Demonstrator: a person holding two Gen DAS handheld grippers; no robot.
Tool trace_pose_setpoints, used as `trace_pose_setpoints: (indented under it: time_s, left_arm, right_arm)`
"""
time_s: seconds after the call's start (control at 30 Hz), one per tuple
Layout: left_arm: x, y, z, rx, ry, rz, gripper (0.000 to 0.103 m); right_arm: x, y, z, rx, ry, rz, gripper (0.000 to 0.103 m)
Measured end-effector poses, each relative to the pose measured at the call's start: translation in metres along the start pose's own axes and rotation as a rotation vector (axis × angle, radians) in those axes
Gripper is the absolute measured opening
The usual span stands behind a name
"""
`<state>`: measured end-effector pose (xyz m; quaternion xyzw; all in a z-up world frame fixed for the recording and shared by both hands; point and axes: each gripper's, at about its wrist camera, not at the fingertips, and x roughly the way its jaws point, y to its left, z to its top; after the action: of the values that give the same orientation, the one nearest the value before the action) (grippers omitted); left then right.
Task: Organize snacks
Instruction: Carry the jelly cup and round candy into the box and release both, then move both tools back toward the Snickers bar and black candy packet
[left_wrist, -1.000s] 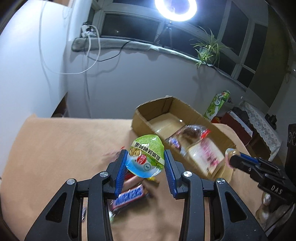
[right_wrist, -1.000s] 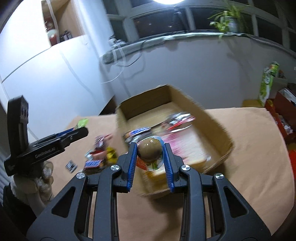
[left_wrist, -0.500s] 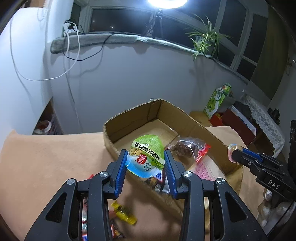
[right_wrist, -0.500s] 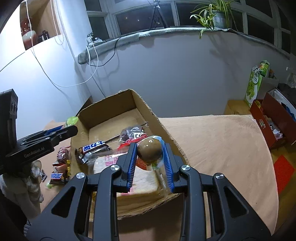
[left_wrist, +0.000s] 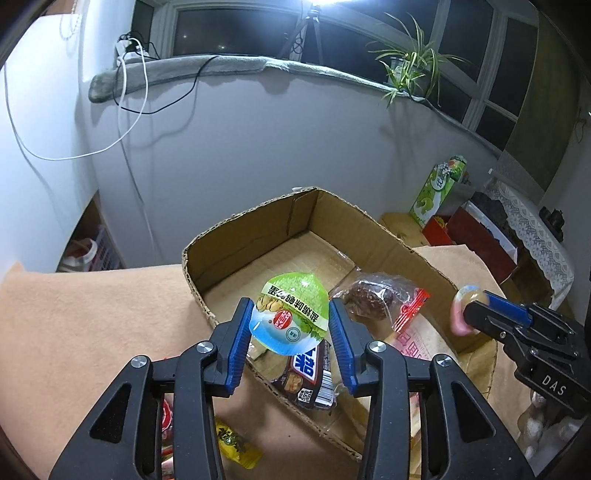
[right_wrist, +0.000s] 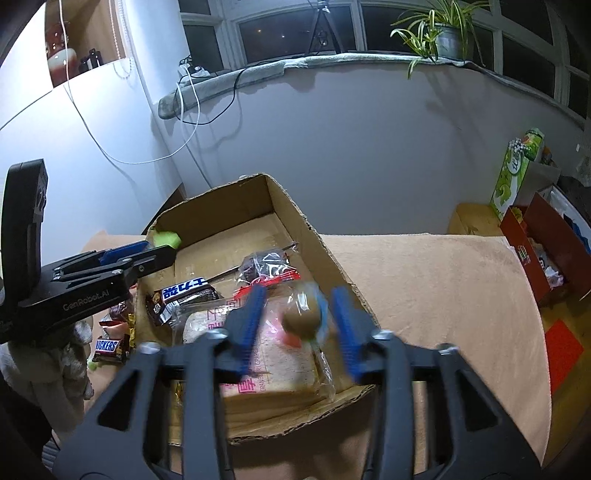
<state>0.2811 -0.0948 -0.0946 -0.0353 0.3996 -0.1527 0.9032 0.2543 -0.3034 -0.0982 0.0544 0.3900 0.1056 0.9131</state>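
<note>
left fingers (left_wrist: 291, 330): easing open around green-topped egg pack (left_wrist: 290, 314), pads seemingly just touching its sides, above the box's near corner.
right fingers (right_wrist: 299, 325): opening wide, brown egg pack (right_wrist: 303, 319) loose between them, dropping.
box (right_wrist: 314, 229): cardboard, on the tan counter (right_wrist: 424, 280); holds bread (right_wrist: 273, 354), chocolate bar (right_wrist: 184, 293).
advice: finish opening over the box interior, clear of the wall.

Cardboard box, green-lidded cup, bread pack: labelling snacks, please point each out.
cardboard box (left_wrist: 255, 236), left wrist view, far inner wall.
green-lidded cup (left_wrist: 291, 314), left wrist view, printed lid.
bread pack (right_wrist: 280, 363), right wrist view, wrapper front.
</note>
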Motion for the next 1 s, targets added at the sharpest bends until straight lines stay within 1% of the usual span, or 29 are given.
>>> trace_pose_setpoints:
  time_s: [0.03,0.07,0.1,0.37,0.53,0.73,0.87,1.0]
  left_arm:
    - [0.0,0.0,0.0,0.0,0.002,0.005,0.055]
    - [-0.001,-0.001,0.001,-0.002,-0.002,0.008,0.064]
    - [-0.003,0.0,0.001,-0.004,-0.01,0.01,0.065]
    - [-0.011,0.004,0.002,-0.018,-0.028,0.013,0.065]
    - [-0.025,0.012,-0.001,-0.036,-0.045,0.008,0.065]
    - [-0.054,0.036,-0.009,-0.072,-0.071,0.009,0.065]
    - [-0.082,0.057,-0.022,-0.105,-0.099,0.029,0.065]
    - [-0.108,0.076,-0.036,-0.129,-0.128,0.049,0.065]
  right_arm:
    - [-0.002,0.001,0.0,-0.005,-0.008,-0.001,0.076]
    - [-0.004,0.003,0.0,-0.013,-0.019,-0.001,0.077]
    - [-0.006,0.005,0.001,-0.024,-0.026,-0.003,0.077]
    - [-0.013,0.016,-0.001,-0.052,-0.024,-0.005,0.077]
    - [-0.023,0.024,-0.004,-0.059,-0.033,0.006,0.077]
    - [-0.042,0.041,-0.006,-0.084,-0.058,0.031,0.077]
    - [-0.053,0.056,-0.008,-0.106,-0.073,0.064,0.077]
    - [-0.063,0.079,-0.013,-0.147,-0.079,0.115,0.077]
